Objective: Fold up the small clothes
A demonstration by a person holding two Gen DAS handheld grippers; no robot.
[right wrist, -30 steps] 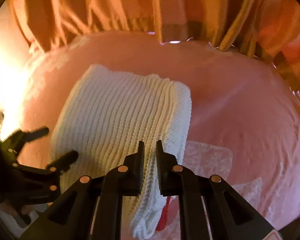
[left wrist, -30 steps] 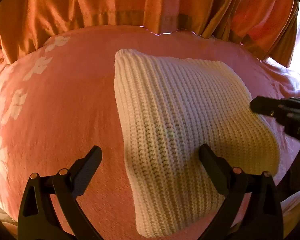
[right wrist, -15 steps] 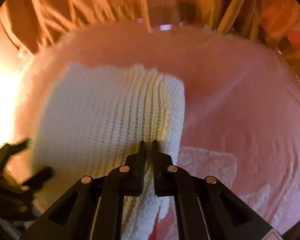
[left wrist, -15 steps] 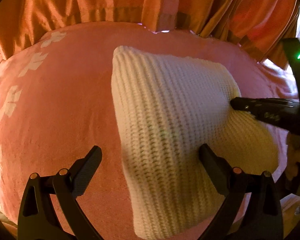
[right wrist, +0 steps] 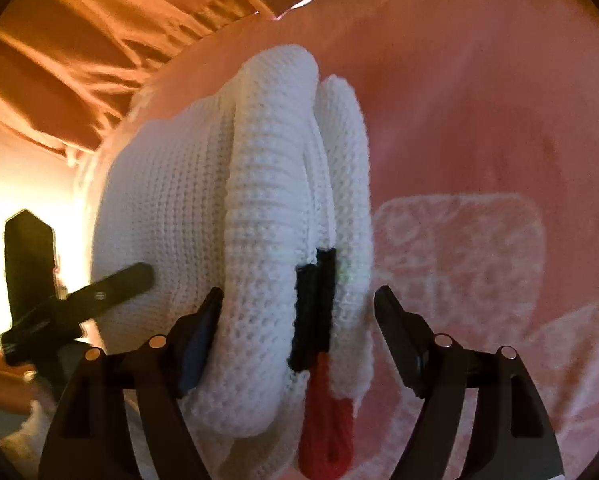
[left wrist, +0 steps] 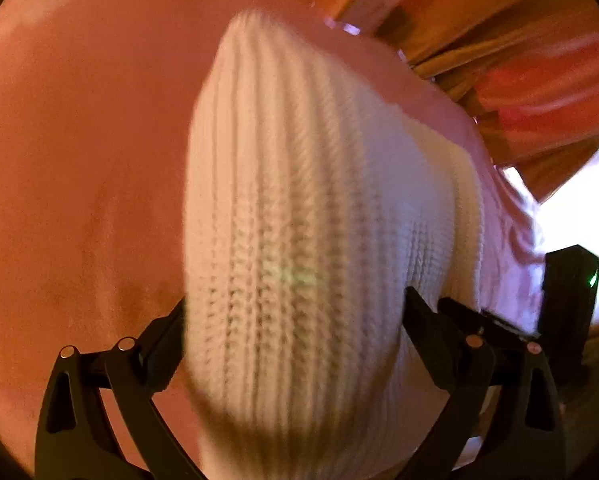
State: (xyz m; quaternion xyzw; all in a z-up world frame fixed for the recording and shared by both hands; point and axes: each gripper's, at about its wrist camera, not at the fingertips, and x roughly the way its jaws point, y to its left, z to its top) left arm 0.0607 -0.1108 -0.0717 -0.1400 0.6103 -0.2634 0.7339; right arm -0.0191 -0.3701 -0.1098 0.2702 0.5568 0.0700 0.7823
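My right tongs (right wrist: 297,308) gape astride the folded knit's (right wrist: 259,216) layered edge; left tongs (left wrist: 295,320) gape too, gripping nothing (knit's ribs run straight ahead) on the bed (left wrist: 79,140).

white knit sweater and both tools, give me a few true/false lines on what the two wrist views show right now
1. The white knit sweater lies folded in stacked layers on the pink bedspread. True.
2. The right tool is shut tight. False: its fingers stand wide apart with the sweater's folded edge between them.
3. The left tool is open, with the sweater bulging between its fingers. True.
4. The sweater is plain white all over. False: a black piece and a red piece show at its near edge.
5. Blue curtains hang behind the bed. False: the curtains are orange.
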